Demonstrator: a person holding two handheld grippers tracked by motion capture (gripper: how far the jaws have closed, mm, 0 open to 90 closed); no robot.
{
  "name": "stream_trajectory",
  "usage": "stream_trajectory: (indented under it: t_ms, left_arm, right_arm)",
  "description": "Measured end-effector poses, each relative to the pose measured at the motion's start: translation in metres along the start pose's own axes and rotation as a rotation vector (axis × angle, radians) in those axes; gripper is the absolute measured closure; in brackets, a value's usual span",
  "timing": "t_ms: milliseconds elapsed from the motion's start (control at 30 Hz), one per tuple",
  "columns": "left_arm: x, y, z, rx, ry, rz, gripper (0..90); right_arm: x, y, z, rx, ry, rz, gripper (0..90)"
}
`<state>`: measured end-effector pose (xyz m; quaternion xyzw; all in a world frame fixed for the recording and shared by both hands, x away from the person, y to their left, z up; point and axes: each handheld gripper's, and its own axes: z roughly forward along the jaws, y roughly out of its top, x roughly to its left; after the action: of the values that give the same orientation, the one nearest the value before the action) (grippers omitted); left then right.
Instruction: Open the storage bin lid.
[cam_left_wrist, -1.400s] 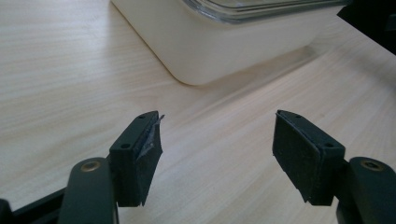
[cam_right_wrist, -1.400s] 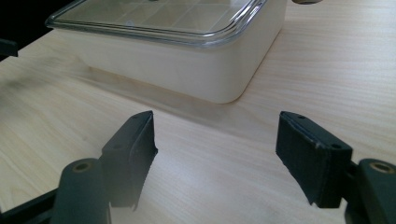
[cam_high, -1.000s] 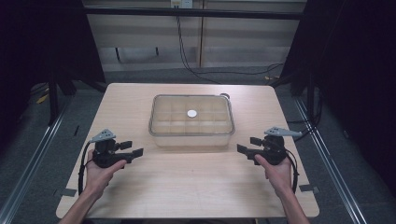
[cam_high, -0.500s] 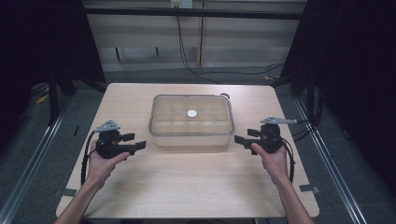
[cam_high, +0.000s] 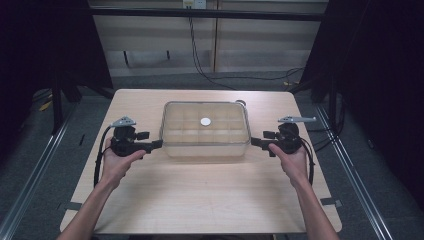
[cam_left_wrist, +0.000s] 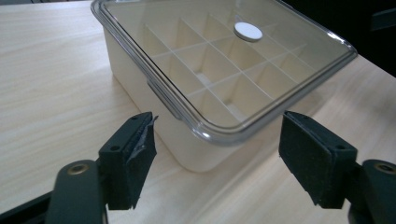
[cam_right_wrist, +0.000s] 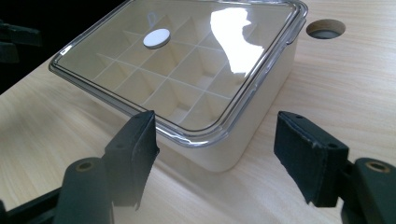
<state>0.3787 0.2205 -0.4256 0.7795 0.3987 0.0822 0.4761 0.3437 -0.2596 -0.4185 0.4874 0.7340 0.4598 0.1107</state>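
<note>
— What do you have from above?

— I see the wooden table (cam_high: 200, 200) on a grey floor (cam_high: 30, 165), dark curtains at both sides. The divided box (cam_high: 205, 131) sits at the table's centre under its clear lid (cam_high: 205, 122). My left gripper (cam_high: 156, 144) is at its nine o'clock, my right gripper (cam_high: 256, 142) at three.

— And the gripper views?

— They show what the high view can't: a near corner of the box just ahead of each pair of pads. Left jaws have just been opening, right ones closing; both stand apart, gripping nothing. The right gripper view adds a round hole (cam_right_wrist: 326, 28) in the tabletop at one o'clock, and a white disc (cam_right_wrist: 156, 38) on the lid.
</note>
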Motion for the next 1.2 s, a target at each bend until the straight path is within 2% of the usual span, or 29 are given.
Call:
stream_trajectory:
  t_ms: [100,167,200,233,300,333,467,500,600,700,733,800,933,1000,1100,1200]
  left_arm:
    - [0.003,0.003,0.005,0.002,-0.003,-0.02,26.9]
    - [0.006,0.005,0.007,0.009,-0.038,-0.031,27.1]
    - [0.006,0.006,0.008,0.012,-0.038,-0.025,27.6]
    - [0.006,0.007,0.009,0.019,-0.012,-0.012,28.1]
    - [0.009,0.009,0.012,0.025,-0.01,-0.025,28.1]
    - [0.01,0.01,0.013,0.03,0.001,-0.016,28.2]
    - [0.014,0.019,0.018,0.04,0.013,-0.018,28.7]
    - [0.015,0.02,0.02,0.042,0.028,-0.016,29.0]
    - [0.017,0.024,0.026,0.055,0.021,-0.025,29.9]
    - [0.017,0.023,0.033,0.067,0.03,-0.007,27.4]
    - [0.018,0.023,0.034,0.071,0.021,0.002,25.9]
    - [0.02,0.022,0.035,0.07,0.016,-0.003,26.2]
    - [0.019,0.019,0.036,0.069,0.032,-0.002,27.2]
    - [0.021,0.017,0.037,0.079,0.035,-0.009,25.3]
    - [0.022,0.017,0.038,0.075,0.038,-0.017,23.7]
    - [0.022,0.017,0.04,0.086,0.022,-0.017,22.1]
  right_arm:
    - [-0.002,0.006,0.004,0.023,-0.003,-0.01,30.3]
    - [-0.002,0.009,0.006,0.035,-0.006,-0.012,30.6]
    - [-0.003,0.01,0.008,0.039,-0.007,-0.013,31.0]
    - [-0.003,0.012,0.009,0.041,-0.01,-0.02,31.0]
    - [-0.005,0.014,0.01,0.028,0.003,-0.013,31.0]
    - [-0.006,0.015,0.011,0.026,0.006,-0.016,31.0]
    - [-0.01,0.022,0.017,0.051,-0.001,-0.024,31.0]
    - [-0.011,0.023,0.019,0.051,-0.004,-0.021,31.0]
    - [-0.015,0.027,0.025,0.052,-0.006,-0.023,32.4]
    - [-0.016,0.029,0.033,0.057,0.006,-0.023,32.4]
    - [-0.016,0.029,0.037,0.06,0.008,-0.022,32.4]
    - [-0.015,0.029,0.042,0.076,-0.008,-0.029,30.8]
    - [-0.014,0.029,0.047,0.064,-0.009,-0.021,25.9]
    - [-0.013,0.029,0.05,0.072,-0.028,-0.025,24.2]
    - [-0.013,0.027,0.054,0.08,-0.028,-0.023,22.3]
    - [-0.013,0.026,0.057,0.075,-0.034,-0.016,22.0]
